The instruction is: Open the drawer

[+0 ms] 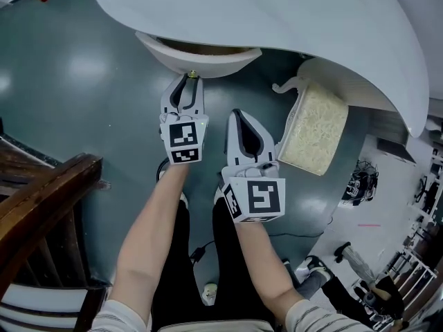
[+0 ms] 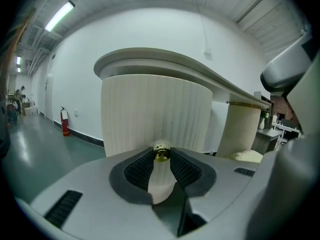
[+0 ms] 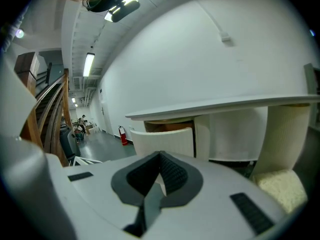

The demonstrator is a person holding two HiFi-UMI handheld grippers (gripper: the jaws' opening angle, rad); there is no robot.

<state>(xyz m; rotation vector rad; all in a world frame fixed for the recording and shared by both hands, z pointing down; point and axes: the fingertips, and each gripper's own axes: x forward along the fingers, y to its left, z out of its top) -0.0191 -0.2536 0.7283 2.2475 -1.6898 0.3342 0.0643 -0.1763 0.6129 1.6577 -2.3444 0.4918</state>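
Note:
A curved cream drawer [image 1: 197, 55] stands pulled out a little from under the white curved desk top [image 1: 291, 19]; its wooden inside shows behind the front. In the left gripper view the ribbed drawer front [image 2: 155, 109] fills the middle, with a small brass knob [image 2: 161, 153] on it. My left gripper [image 1: 189, 79] is shut on that knob, the pads pressing it from both sides. My right gripper [image 1: 236, 114] hangs below and right of the drawer, shut with nothing in it. From the right gripper view the drawer front [image 3: 162, 141] lies ahead, apart from the gripper [image 3: 161, 155].
A cream textured pedestal [image 1: 315, 126] carries the desk at the right. A dark wooden stair rail [image 1: 41, 192] runs along the left. A red fire extinguisher [image 2: 65, 121] stands by the far wall. Grey-green floor [image 1: 83, 95] lies below, with a cable [image 1: 197, 254] by the person's legs.

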